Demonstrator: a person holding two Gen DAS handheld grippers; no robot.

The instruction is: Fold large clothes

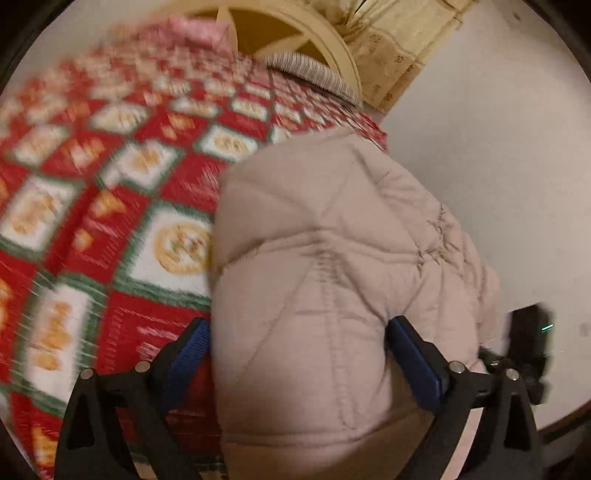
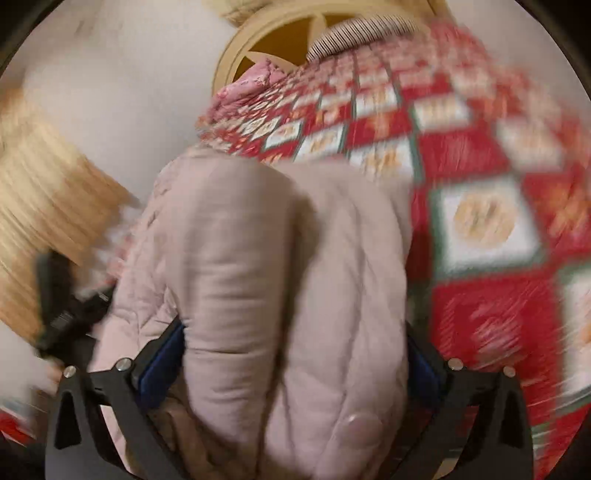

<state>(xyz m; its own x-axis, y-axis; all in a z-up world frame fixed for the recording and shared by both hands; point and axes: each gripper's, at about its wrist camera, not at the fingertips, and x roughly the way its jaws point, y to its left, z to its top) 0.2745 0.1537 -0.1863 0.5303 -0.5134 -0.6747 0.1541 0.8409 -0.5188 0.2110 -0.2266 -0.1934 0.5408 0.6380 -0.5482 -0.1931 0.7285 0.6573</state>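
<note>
A pale pink quilted puffer jacket lies bunched on the bed, near the edge of the red patterned bedspread. My left gripper stands wide, its blue pads on either side of a thick fold of the jacket, resting against the padding without squeezing it. In the right wrist view the jacket bulges up between the wide jaws of my right gripper, which also does not pinch it. Each gripper shows as a dark blur at the edge of the other's view.
The bedspread runs back to a cream headboard with a striped pillow and a pink pillow. A white wall and yellow curtain flank the bed. A blurred tan shape sits left.
</note>
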